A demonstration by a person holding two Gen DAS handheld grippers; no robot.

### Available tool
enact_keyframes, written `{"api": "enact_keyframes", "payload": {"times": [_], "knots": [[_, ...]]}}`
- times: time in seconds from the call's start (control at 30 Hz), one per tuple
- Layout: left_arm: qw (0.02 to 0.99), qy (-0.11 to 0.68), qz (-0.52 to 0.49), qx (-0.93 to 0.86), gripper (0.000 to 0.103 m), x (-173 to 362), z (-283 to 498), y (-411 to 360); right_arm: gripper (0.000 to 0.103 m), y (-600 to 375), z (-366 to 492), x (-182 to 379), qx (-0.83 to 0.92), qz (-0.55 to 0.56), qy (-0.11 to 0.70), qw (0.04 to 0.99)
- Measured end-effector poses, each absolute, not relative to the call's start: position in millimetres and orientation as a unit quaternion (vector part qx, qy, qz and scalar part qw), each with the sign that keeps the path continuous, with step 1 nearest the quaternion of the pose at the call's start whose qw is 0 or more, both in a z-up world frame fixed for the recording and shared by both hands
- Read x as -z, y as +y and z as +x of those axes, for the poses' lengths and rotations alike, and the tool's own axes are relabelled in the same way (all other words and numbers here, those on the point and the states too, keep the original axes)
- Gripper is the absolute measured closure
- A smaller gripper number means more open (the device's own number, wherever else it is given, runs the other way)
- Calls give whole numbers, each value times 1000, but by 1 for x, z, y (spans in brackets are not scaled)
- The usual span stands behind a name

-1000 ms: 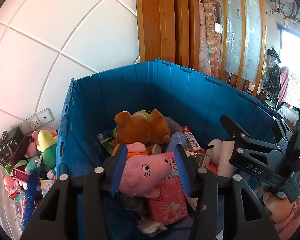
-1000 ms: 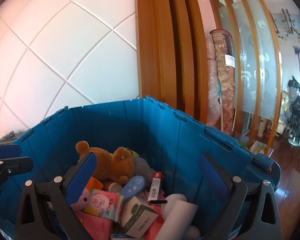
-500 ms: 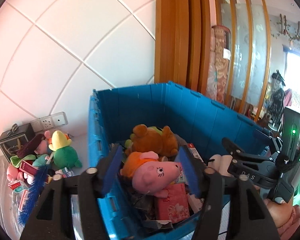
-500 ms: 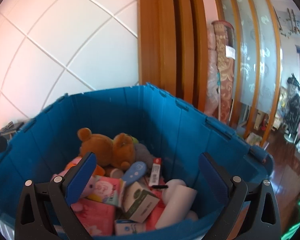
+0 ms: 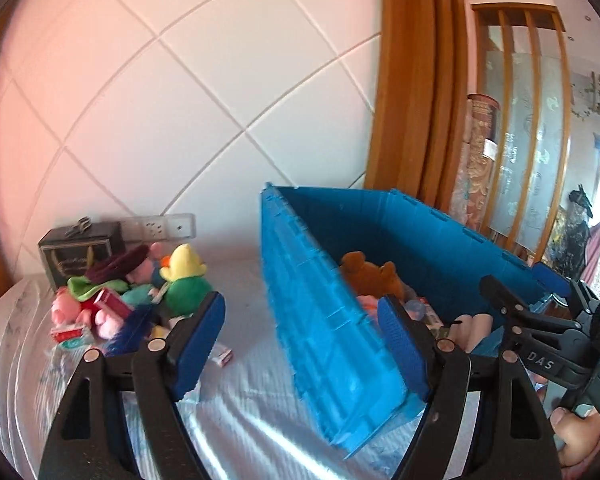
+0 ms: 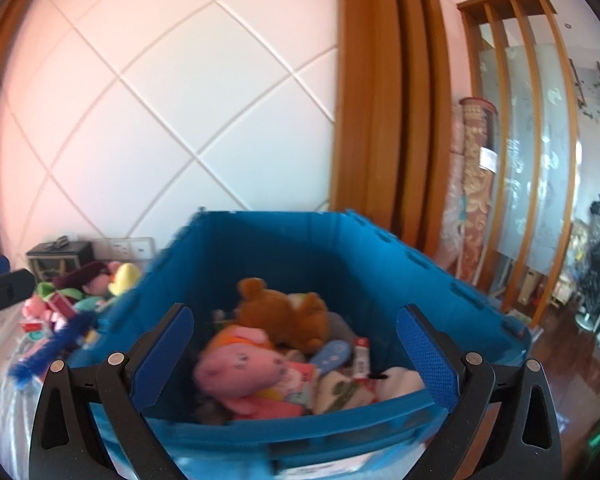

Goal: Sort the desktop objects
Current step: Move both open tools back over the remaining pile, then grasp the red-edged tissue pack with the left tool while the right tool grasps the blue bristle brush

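A blue crate (image 5: 320,320) stands on the table and holds toys and packets. In it lie a pink pig plush (image 6: 240,368) and a brown bear (image 6: 284,312). My left gripper (image 5: 300,332) hovers by the crate's near left corner, outside it. Its jaws are opening and nothing is held between them. My right gripper (image 6: 296,352) hangs open and empty in front of the crate's near wall. A heap of plush toys (image 5: 140,288) lies on the table to the left of the crate, with a green and yellow plush (image 5: 184,276) on top.
A black box (image 5: 80,252) and a wall socket (image 5: 160,226) stand behind the heap, against the tiled wall. A small pink and white packet (image 5: 222,356) lies on the cloth near my left finger. A person's hand (image 5: 576,432) holds the right gripper.
My left gripper has let go of the pink pig plush, which now lies in the crate. It opened wider, drew back and swung left. The right gripper also pulled back from the crate.
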State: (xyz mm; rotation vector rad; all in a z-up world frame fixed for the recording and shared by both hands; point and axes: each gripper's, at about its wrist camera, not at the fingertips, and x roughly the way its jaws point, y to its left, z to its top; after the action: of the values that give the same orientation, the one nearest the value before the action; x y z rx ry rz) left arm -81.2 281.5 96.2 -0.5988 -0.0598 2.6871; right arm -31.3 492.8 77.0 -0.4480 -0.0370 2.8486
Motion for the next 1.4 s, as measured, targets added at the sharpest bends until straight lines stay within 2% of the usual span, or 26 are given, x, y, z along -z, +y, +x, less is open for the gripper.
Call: {"api": "enact_keyframes", "payload": {"times": [0.4, 0.7, 0.97, 1.2, 1.4], "knots": [[98, -30, -249, -963, 25, -68, -82, 157, 0, 367, -38, -79, -986, -152, -63, 39], [-14, -31, -299, -954, 25, -14, -101, 57, 0, 300, -62, -66, -982, -170, -71, -32], [-64, -40, -355, -932, 25, 42, -130, 8, 0, 261, -97, -32, -969, -219, -71, -92], [-94, -30, -402, -910, 25, 84, -176, -22, 0, 253, -152, 12, -950, -289, -66, -102], [-80, -32, -429, -899, 25, 109, -236, -32, 0, 253, -199, 54, -931, -347, -74, -89]]}}
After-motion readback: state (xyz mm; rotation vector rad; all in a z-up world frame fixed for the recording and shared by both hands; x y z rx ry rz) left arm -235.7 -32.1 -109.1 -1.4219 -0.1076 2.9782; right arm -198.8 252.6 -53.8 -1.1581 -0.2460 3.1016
